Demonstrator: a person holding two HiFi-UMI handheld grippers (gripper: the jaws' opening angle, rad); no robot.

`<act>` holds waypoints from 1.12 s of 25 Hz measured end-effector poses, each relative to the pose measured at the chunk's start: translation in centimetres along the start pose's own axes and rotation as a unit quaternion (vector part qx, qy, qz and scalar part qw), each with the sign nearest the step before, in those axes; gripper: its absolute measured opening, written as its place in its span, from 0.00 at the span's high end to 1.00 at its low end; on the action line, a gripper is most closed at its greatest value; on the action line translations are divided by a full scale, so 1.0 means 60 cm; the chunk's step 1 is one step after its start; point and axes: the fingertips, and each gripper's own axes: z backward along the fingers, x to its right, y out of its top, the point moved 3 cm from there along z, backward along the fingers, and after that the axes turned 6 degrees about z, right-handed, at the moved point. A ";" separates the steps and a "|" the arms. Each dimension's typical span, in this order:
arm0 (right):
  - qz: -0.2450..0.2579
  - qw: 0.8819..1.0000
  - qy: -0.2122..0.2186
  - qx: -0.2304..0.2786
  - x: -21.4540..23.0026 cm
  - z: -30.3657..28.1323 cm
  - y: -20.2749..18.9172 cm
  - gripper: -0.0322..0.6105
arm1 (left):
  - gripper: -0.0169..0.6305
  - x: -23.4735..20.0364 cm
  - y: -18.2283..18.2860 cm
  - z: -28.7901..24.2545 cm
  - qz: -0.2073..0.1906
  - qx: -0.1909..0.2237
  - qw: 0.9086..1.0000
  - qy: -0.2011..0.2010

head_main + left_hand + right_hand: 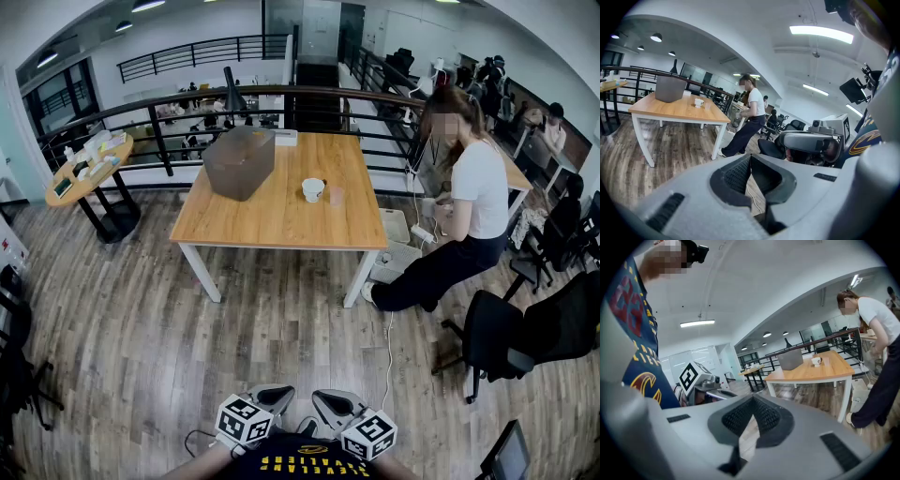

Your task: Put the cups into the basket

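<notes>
The white cup [313, 189] and a clear cup [336, 196] just beside it stand on the wooden table [281, 223], near the gray basket [240, 161] and outside it. The left gripper [274, 396] and right gripper [328, 401] hang well apart from them, jaws pressed together, empty.

Wood-top table [272, 220] with white legs, well ahead of me on the plank floor [187, 356].
On the top: a grey basket [240, 162] near the far left corner, with a white cup [312, 189] to its right, toward the middle. A clear cup [336, 196] is just beside the white cup on its right. A flat white item [284, 137] lies at the far edge behind the basket; I can't tell what it is.
</notes>
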 end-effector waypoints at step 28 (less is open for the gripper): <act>-0.018 1.000 -0.023 0.011 0.100 -0.016 0.015 0.93 | 0.95 -0.034 0.068 -0.037 -0.003 0.036 0.999 0.031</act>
